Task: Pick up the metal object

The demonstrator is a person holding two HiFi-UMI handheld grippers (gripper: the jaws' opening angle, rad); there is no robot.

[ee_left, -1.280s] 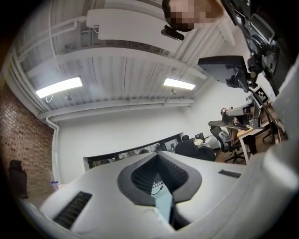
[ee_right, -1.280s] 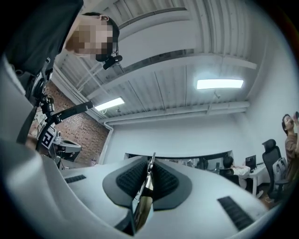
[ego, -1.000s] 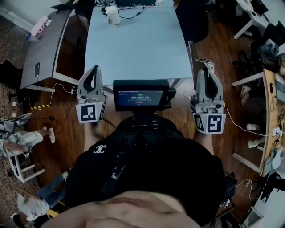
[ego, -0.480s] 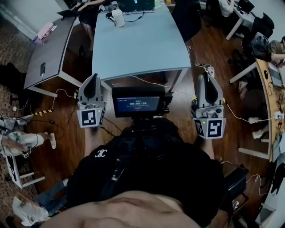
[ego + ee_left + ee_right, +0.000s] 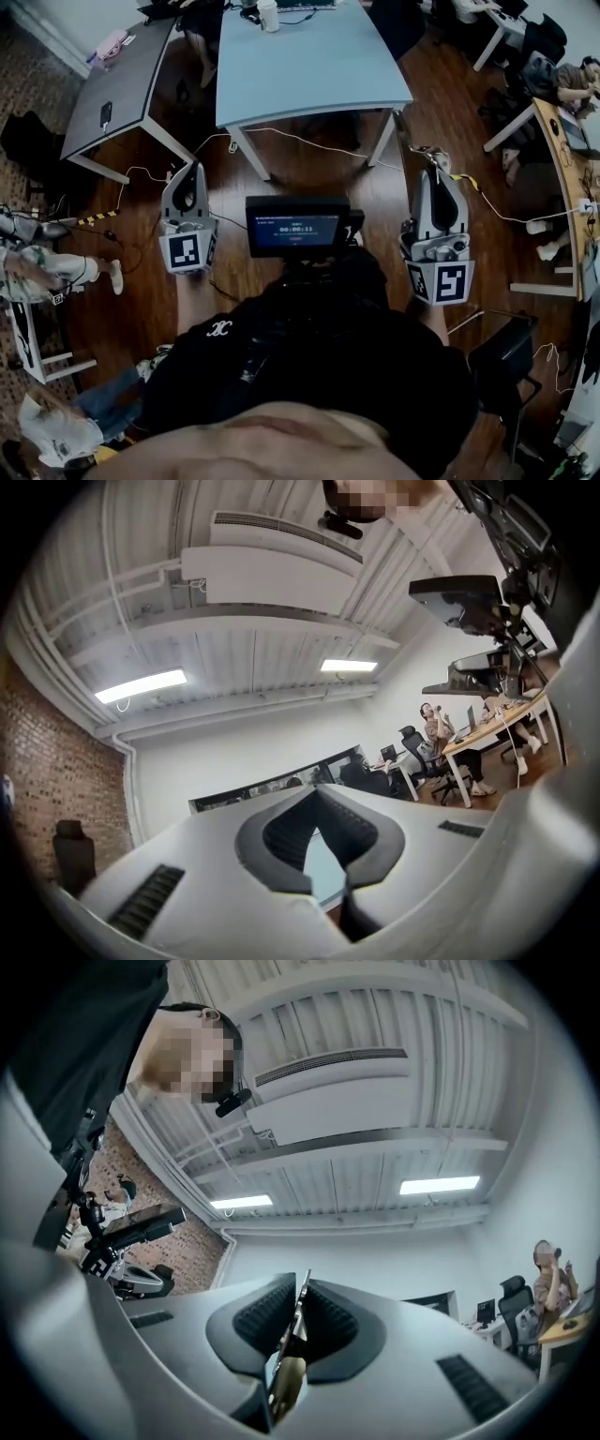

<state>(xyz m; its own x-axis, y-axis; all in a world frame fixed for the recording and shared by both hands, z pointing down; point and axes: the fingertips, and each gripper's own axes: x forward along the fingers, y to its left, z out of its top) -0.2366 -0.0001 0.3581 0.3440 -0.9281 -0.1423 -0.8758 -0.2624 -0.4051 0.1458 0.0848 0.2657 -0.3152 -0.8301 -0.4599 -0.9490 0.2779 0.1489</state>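
Observation:
My right gripper point(image 5: 432, 169) is held out over the wooden floor, to the right of the chest screen. In the right gripper view its jaws point(image 5: 301, 1286) are shut on a thin, shiny metal object point(image 5: 290, 1374) that stands edge-on between the ribbed pads. A small metal end point(image 5: 429, 153) pokes out past the tips in the head view. My left gripper point(image 5: 194, 168) is level with it on the left. Its tips point(image 5: 316, 793) meet with nothing between them. Both grippers point slightly upward, towards the ceiling and far wall.
A light blue table point(image 5: 309, 66) with a white cup point(image 5: 268, 14) stands ahead, and a grey table point(image 5: 122, 94) is at its left. Cables point(image 5: 309, 142) trail over the floor. A wooden desk point(image 5: 562, 169) and a black chair point(image 5: 502, 356) are at the right. A person's feet point(image 5: 56, 272) are at the left.
The blue table has slid up and away in the head view as I back off from it. Both grippers came along, the right one still holding the metal object.

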